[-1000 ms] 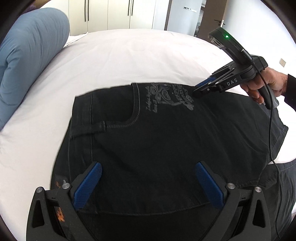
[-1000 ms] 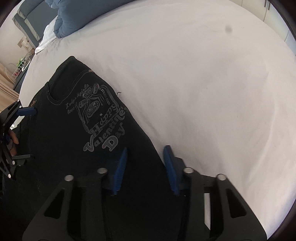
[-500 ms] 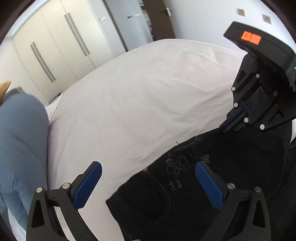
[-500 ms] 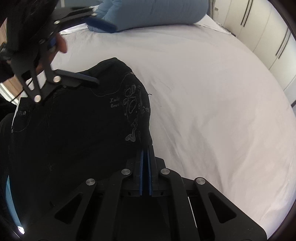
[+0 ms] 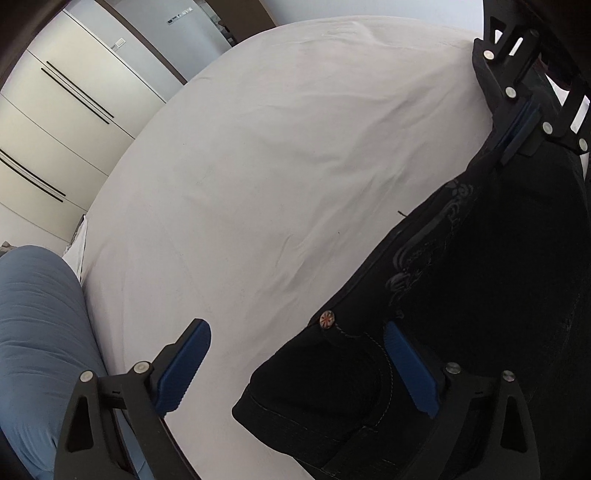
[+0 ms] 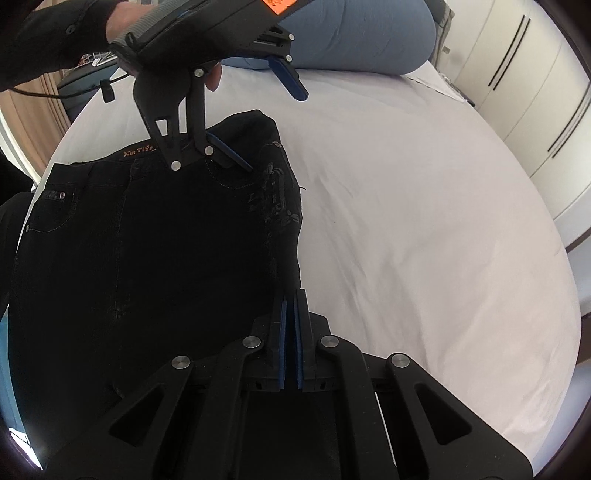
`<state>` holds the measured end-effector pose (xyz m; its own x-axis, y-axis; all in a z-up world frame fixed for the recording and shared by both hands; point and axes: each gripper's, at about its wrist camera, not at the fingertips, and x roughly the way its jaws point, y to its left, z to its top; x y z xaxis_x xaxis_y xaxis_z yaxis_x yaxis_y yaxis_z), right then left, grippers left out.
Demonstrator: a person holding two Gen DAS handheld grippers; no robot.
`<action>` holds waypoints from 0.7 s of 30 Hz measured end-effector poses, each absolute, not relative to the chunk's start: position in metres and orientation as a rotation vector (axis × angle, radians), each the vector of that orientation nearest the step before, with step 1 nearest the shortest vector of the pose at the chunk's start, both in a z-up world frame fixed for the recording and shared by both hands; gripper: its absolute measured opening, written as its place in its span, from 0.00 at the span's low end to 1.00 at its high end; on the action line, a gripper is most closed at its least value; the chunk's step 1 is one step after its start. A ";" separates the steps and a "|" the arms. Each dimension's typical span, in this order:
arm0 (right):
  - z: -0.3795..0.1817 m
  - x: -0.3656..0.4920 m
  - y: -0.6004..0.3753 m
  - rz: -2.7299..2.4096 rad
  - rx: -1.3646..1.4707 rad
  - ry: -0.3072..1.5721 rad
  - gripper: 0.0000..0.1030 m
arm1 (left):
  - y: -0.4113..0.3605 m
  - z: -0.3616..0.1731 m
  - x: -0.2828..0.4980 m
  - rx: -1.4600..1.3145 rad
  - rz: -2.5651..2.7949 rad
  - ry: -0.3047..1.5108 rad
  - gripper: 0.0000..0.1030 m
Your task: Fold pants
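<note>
Big bed [image 5: 258,166] with a plain white sheet takes up most of both views, lightly creased. Cream wardrobe doors [image 5: 55,122] with long dark handles run along the far side, and there's a grey door [image 5: 192,33] past the corner of the bed. A fat blue pillow [image 6: 354,37] sits at the head end.

Loads of free sheet: the whole half of the bed towards the wardrobe is bare, so that's the open side. The bed's near edge is crowded by the person's dark sleeve [image 6: 48,37] and a cable.

The black pants [image 6: 147,240] lie along the bed's near side, waistband end towards the pillow, long axis running from the pillow end back down to the right camera. The waist label and a pocket rivet face up, and the grey printed pattern [image 6: 277,199] runs down the edge next to the bare sheet. That edge looks lifted a bit off the bed.

Right hand-held gripper [image 6: 290,332] is clenched tight on the pants' edge, cloth pinched between the blue pads.

Left hand-held gripper [image 5: 295,369] is spread wide and just starting to close. The waistband corner with the small red button [image 5: 327,319] sits between its pads, not squeezed yet.
</note>
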<state>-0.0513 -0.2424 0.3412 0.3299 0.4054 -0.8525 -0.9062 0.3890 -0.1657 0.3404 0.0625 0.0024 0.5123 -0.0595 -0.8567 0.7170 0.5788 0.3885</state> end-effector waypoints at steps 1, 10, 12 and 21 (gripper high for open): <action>0.340 -0.056 -0.240 0.967 -0.738 0.819 0.02 | 0.061 0.003 0.343 0.839 -0.546 0.927 0.94; 0.343 -0.077 -0.228 0.973 -0.788 0.781 0.02 | 0.051 0.002 0.352 0.929 -0.627 1.000 0.75; 0.342 -0.083 -0.227 0.973 -0.798 0.774 0.02 | 0.051 -0.001 0.353 0.951 -0.651 1.036 0.59; 0.352 -0.104 -0.228 0.940 -0.795 0.746 0.02 | 0.064 -0.014 0.344 0.893 -0.632 1.119 0.04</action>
<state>-0.1043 -0.2284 0.3522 0.3961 0.3984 -0.8273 -0.8960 0.3647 -0.2534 0.3443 0.0638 -0.0138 0.3299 0.0017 -0.9440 0.8095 0.5140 0.2838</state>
